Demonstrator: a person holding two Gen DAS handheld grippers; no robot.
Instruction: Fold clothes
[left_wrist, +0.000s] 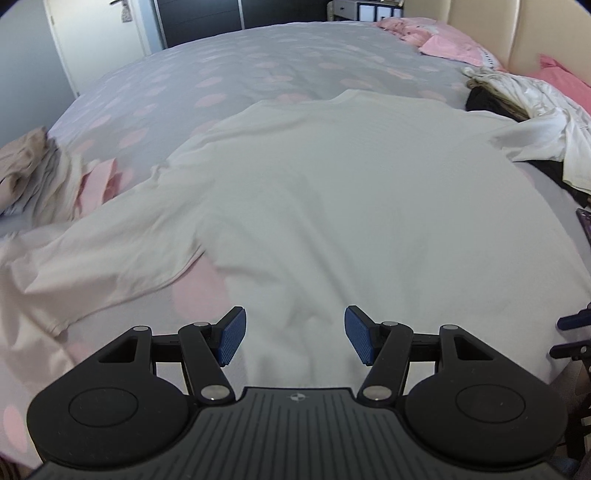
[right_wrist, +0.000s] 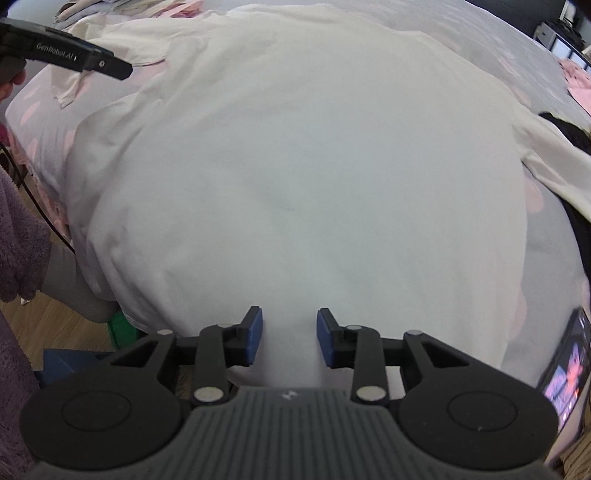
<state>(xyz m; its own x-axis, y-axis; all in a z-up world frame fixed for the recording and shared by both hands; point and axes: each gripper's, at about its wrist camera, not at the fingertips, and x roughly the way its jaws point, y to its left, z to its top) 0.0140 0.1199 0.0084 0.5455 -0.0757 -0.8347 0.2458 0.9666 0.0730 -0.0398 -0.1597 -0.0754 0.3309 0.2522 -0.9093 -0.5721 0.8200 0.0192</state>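
Observation:
A white long-sleeved shirt (left_wrist: 332, 192) lies spread flat on the bed, neckline at the far end, one sleeve stretched out to the left. It fills the right wrist view (right_wrist: 295, 166) too. My left gripper (left_wrist: 294, 334) is open and empty, hovering over the shirt's near hem. My right gripper (right_wrist: 289, 334) is open and empty over the hem near the bed's edge. The left gripper's black body (right_wrist: 66, 55) shows at the upper left of the right wrist view.
The bed has a grey cover with pink dots (left_wrist: 229, 70). Folded clothes (left_wrist: 33, 166) lie at the left, a heap of white and dark clothes (left_wrist: 532, 107) at the right, pink pillows (left_wrist: 454, 44) at the far end. A phone (right_wrist: 565, 369) lies at the right.

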